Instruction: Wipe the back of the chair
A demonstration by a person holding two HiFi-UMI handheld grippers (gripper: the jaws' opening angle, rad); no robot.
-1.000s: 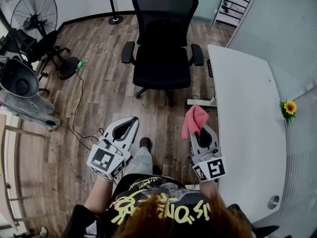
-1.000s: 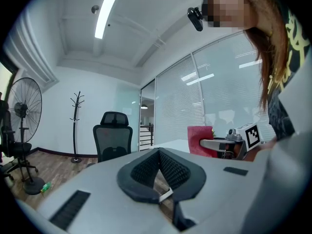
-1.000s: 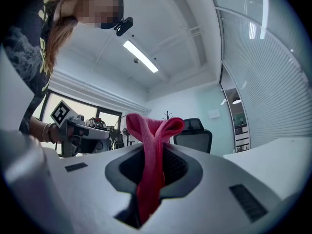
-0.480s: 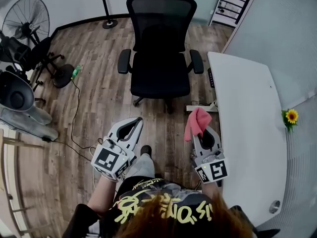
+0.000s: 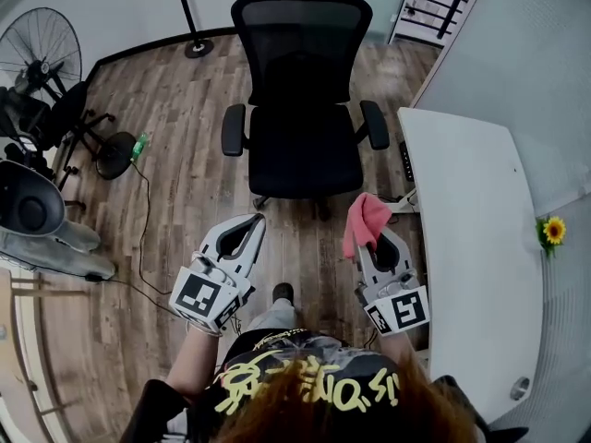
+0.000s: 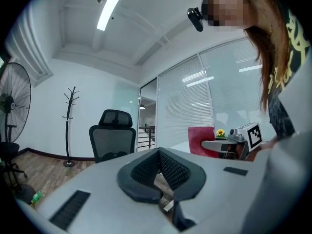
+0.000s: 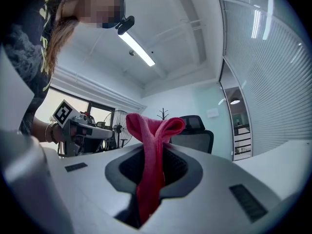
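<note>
A black mesh office chair [image 5: 303, 109] stands ahead on the wood floor, its seat facing me and its back [image 5: 301, 40] on the far side. It also shows in the left gripper view as the chair [image 6: 112, 140] and behind the cloth in the right gripper view as the chair [image 7: 195, 133]. My right gripper [image 5: 371, 239] is shut on a pink cloth [image 5: 364, 222], whose folded end sticks up past the jaws as the cloth [image 7: 152, 150]. My left gripper [image 5: 251, 226] is shut with nothing in it, its tips meeting [image 6: 158, 152]. Both are held short of the chair.
A white desk [image 5: 471, 247] runs along the right with a small sunflower [image 5: 553, 231] on it. A standing fan [image 5: 42, 49], a grey bin [image 5: 32, 206] and a floor cable [image 5: 140, 238] are at the left. A coat stand base [image 5: 197, 46] sits behind the chair.
The view has shifted so the chair sits slightly nearer and more central. Both grippers keep their pose, the cloth still held in the right one.
</note>
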